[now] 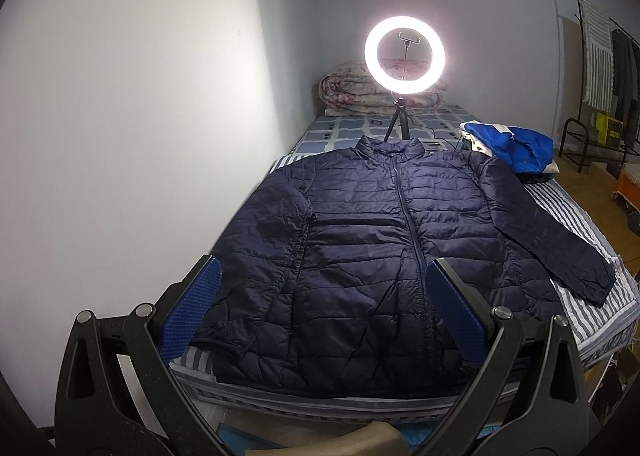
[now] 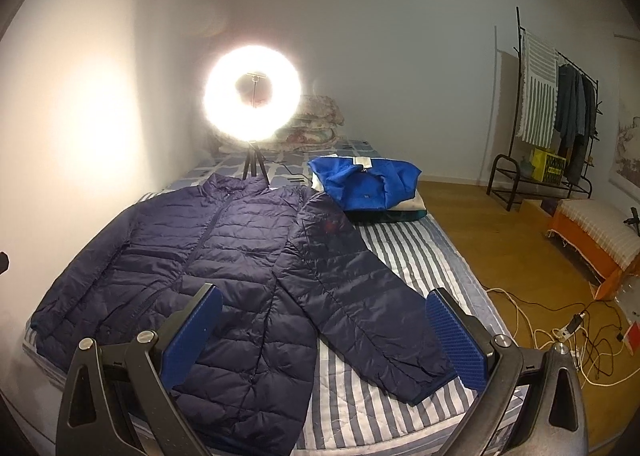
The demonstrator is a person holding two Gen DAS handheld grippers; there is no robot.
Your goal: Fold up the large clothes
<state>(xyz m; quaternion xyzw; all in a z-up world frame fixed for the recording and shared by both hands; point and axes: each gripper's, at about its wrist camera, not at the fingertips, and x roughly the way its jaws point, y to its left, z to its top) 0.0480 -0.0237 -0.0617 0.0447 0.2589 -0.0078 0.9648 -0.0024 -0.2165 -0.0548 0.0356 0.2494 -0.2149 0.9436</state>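
A navy quilted puffer jacket (image 1: pixel 360 224) lies flat and zipped, front up, on the striped bed (image 1: pixel 580 212), collar toward the far end. Its right sleeve (image 2: pixel 360 284) spreads out diagonally over the striped sheet (image 2: pixel 400 256); the other sleeve lies along the body by the wall. My left gripper (image 1: pixel 322 308) hovers open above the jacket's hem, nothing between its blue pads. In the right wrist view the same jacket (image 2: pixel 200 256) fills the left half, and my right gripper (image 2: pixel 324 330) hangs open over the lower body and the sleeve's cuff end.
A lit ring light (image 1: pixel 405 54) on a small tripod stands on the bed behind the collar. Folded blue clothes (image 2: pixel 366 190) are piled at the bed's right, a rolled quilt (image 1: pixel 352 92) at the far end. A wall runs along the left; cables (image 2: pixel 560 332) and a clothes rack (image 2: pixel 560 124) occupy the floor to the right.
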